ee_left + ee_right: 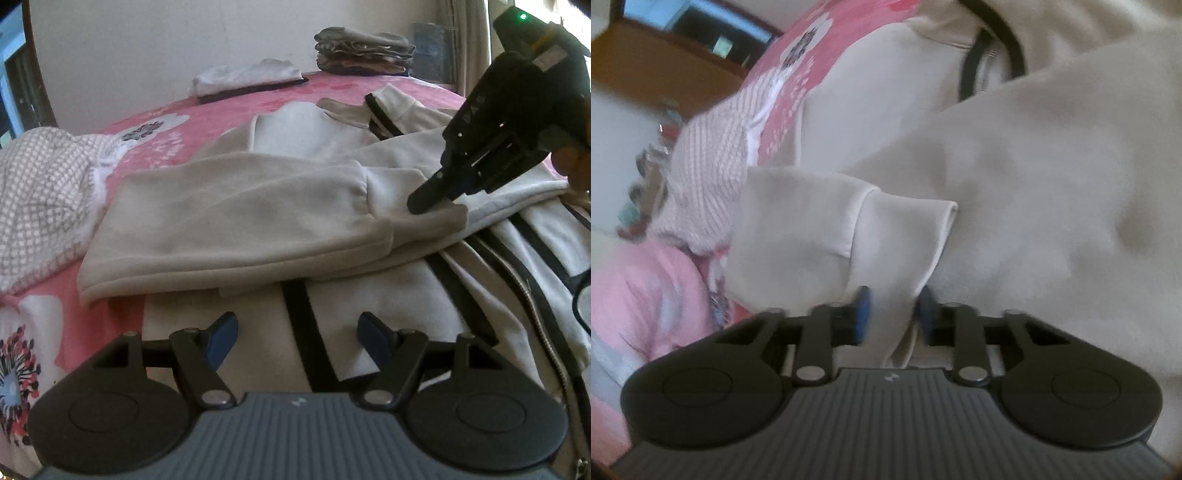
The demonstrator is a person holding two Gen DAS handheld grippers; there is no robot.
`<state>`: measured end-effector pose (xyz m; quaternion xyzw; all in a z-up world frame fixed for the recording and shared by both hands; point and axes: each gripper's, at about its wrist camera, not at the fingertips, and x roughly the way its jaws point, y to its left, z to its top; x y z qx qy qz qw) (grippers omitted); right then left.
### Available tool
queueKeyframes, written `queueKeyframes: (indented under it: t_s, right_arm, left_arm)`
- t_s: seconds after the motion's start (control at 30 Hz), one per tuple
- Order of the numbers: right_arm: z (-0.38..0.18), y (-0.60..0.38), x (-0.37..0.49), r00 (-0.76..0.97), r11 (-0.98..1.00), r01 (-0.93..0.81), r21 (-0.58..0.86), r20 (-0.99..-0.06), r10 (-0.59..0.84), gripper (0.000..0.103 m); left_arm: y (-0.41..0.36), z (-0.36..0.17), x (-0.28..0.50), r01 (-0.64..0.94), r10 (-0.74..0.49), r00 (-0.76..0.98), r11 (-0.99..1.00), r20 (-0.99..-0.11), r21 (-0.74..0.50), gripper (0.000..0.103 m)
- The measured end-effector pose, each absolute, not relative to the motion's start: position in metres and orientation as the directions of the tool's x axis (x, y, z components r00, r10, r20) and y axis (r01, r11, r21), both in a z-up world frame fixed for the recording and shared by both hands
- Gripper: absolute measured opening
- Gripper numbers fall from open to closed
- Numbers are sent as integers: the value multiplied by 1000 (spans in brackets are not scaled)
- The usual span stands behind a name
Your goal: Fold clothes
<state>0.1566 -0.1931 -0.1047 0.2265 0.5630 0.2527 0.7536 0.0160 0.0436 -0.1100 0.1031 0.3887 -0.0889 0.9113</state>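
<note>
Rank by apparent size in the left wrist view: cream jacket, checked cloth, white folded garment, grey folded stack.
1. cream jacket
2. checked cloth, though it is nearer and cut off by the frame
3. white folded garment and grey folded stack: similar, unranked

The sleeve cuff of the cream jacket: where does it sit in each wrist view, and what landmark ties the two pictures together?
Left wrist view: the sleeve cuff lies right of centre, under the tip of the right hand-held gripper.
Right wrist view: the cuff sits at centre, running down between the blue pads.
Shared landmark: the pink checked garment, left of the jacket in both.
</note>
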Motion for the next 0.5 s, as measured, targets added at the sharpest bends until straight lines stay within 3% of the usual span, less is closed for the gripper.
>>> queueKeyframes:
  t_s: [0.23, 0.4, 0.5]
  right_arm:
    - [-23, -220, 151, 418, 782, -256, 569, -665, 620, 3]
    - [51, -269, 146, 574, 862, -305, 405, -644, 506, 3]
    - [61, -296, 143, 613, 908, -274, 317, -670, 419, 3]
  left_arm:
    - [47, -110, 19, 219, -81, 681, 971, -728, 97, 73]
    - [44, -111, 16, 216, -74, 682, 971, -727, 103, 74]
    - [43, -111, 17, 217, -72, 683, 970, -727, 108, 74]
